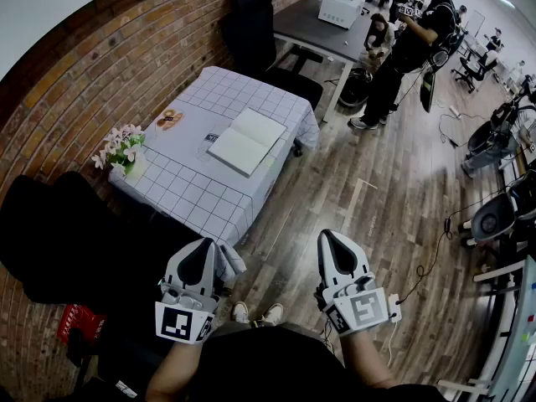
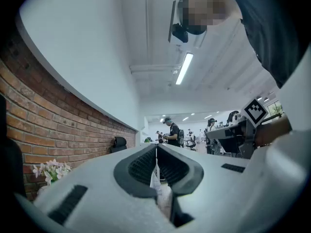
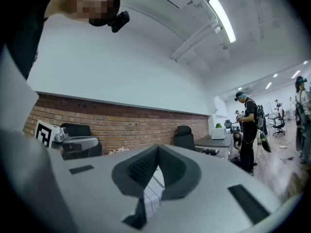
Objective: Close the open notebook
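Note:
An open notebook (image 1: 248, 140) with blank white pages lies flat on a low table (image 1: 194, 198) covered with a white checked cloth, in the head view's upper middle. Both grippers are held near the person's body, well short of the table. My left gripper (image 1: 207, 249) is at the lower left with its jaws together and nothing between them; in its own view the left gripper (image 2: 156, 149) points slightly upward across the room. My right gripper (image 1: 337, 242) at the lower middle is also shut and empty; the right gripper (image 3: 158, 152) faces the brick wall, with a sliver of checked cloth (image 3: 154, 195) below.
A pot of pink flowers (image 1: 121, 151) stands at the table's left corner, with a small round item (image 1: 168, 119) and a dark card (image 1: 211, 137) near the notebook. A black chair (image 1: 255, 36) and a desk (image 1: 322, 25) stand beyond. People (image 1: 410, 44) stand at the far right. Cables cross the wooden floor (image 1: 377, 191).

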{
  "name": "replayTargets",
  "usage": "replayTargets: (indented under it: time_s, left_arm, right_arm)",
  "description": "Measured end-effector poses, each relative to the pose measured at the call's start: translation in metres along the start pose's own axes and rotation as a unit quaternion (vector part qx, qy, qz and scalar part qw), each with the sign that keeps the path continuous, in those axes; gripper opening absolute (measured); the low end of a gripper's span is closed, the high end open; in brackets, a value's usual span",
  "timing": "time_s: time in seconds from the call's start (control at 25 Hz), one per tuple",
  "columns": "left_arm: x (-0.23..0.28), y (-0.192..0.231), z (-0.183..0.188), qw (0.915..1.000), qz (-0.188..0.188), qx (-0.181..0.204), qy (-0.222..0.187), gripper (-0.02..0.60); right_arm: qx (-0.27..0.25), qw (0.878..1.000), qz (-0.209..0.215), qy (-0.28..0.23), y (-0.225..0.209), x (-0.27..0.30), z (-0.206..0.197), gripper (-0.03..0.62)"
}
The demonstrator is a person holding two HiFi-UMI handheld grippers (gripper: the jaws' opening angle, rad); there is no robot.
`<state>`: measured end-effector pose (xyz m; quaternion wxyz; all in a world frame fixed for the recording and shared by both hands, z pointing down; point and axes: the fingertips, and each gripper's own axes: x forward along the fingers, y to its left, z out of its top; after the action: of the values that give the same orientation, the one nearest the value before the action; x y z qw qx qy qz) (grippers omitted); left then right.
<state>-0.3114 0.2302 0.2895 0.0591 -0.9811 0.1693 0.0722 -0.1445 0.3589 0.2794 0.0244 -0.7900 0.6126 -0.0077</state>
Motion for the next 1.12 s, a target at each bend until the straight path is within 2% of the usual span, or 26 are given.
replayTargets:
  time_s: [0.28,0.44,0.8,1.12]
  left_arm:
    - [0.007,-0.008,-0.003,1.0000,0.000,-0.004,0.005,0.031]
    - [0.016,-0.023,-0.005,0.9999,-0.002,-0.009,0.005,0.031]
    - [0.038,-0.051,-0.020,0.9997,-0.008,-0.013,0.017,0.031]
    - [0.084,-0.041,-0.044,0.9994,-0.011,-0.024,0.021,0.031]
  right_arm:
    - [0.008,1.000,0.007,0.004,-0.007,-0.005,-0.005,0.014]
    - [0.039,0.999,-0.016,-0.004,-0.033,-0.017,-0.009,0.014]
    - [0.040,0.999,-0.027,0.006,-0.072,-0.042,-0.031,0.014]
    - [0.041,0.998,-0.040,0.014,-0.109,-0.021,-0.043,0.014]
